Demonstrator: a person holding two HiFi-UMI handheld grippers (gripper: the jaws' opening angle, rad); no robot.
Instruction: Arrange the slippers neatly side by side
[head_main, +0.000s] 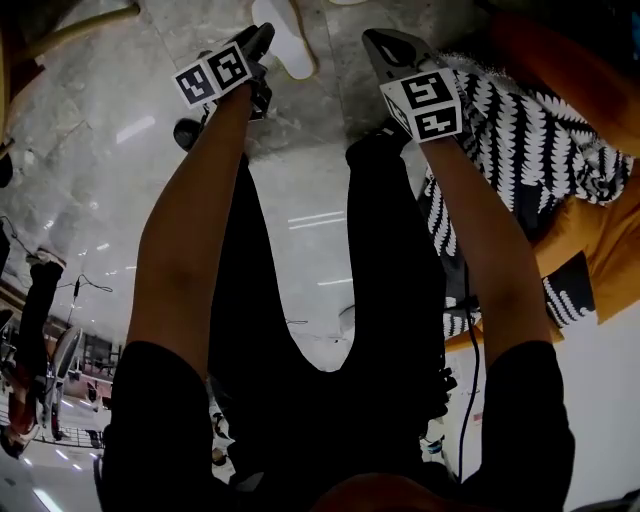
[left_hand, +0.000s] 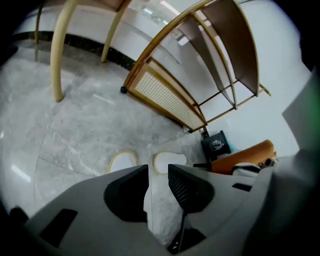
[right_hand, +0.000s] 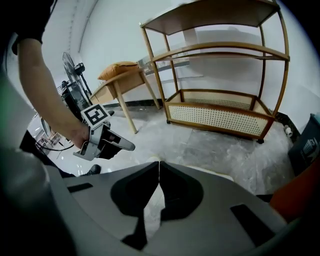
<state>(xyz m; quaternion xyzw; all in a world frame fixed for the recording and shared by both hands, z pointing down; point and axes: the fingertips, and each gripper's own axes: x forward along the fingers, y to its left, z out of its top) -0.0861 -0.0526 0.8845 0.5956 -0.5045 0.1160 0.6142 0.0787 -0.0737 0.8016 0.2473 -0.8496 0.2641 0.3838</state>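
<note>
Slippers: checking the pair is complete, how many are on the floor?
2. Side by side on the floor: left slipper, right slipper. Their near ends are hidden; more could be out of view.

1. The marble floor (left_hand: 75, 125) lies bare around the two slippers (left_hand: 122, 161), with wide open room to their left.
2. Beyond them the low rattan shelf rack (left_hand: 165, 97) blocks the way, near but not touching.
3. Further left, wooden table legs (left_hand: 59, 55) stand well apart from the slippers.
4. To the right a black box (left_hand: 216, 144), an orange cushion (left_hand: 247, 151) and striped cloth (head_main: 520, 130) crowd the floor.
</note>
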